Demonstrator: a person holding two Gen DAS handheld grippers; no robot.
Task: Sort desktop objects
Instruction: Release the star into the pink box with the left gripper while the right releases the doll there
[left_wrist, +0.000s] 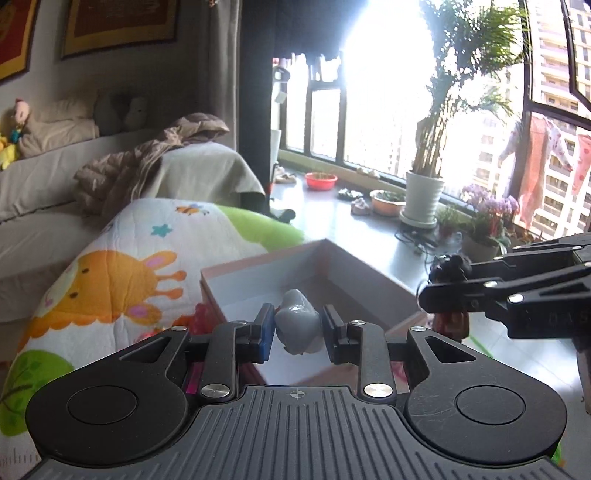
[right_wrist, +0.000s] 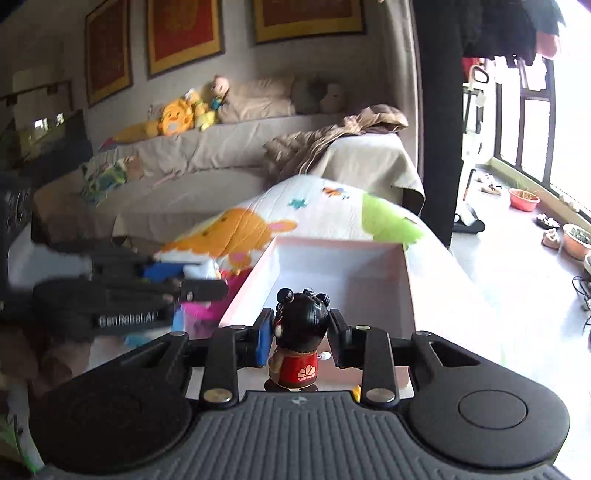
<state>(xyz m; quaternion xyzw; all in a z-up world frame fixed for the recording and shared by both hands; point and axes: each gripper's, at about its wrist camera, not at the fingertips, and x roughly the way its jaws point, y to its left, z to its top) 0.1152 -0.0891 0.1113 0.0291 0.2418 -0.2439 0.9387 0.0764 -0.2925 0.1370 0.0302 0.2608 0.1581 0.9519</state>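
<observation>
My left gripper (left_wrist: 297, 330) is shut on a grey and white toy (left_wrist: 296, 325) and holds it over the near left part of an open pink box (left_wrist: 258, 264). My right gripper (right_wrist: 301, 338) is shut on a wind-up doll (right_wrist: 298, 341) with black hair buns and a red dress, held above the near edge of the same box (right_wrist: 332, 242). The right gripper also shows at the right edge of the left wrist view (left_wrist: 443, 291), with the doll's black head (left_wrist: 448, 266) between its fingers. The left gripper shows blurred at the left of the right wrist view (right_wrist: 199, 286).
The box sits on a cartoon animal quilt (left_wrist: 122, 266). A pink object (right_wrist: 201, 314) lies left of the box. A sofa with a brown jacket (left_wrist: 155, 155) and plush toys (right_wrist: 177, 116) stands behind. Potted plants (left_wrist: 424, 184) and bowls line the window ledge at right.
</observation>
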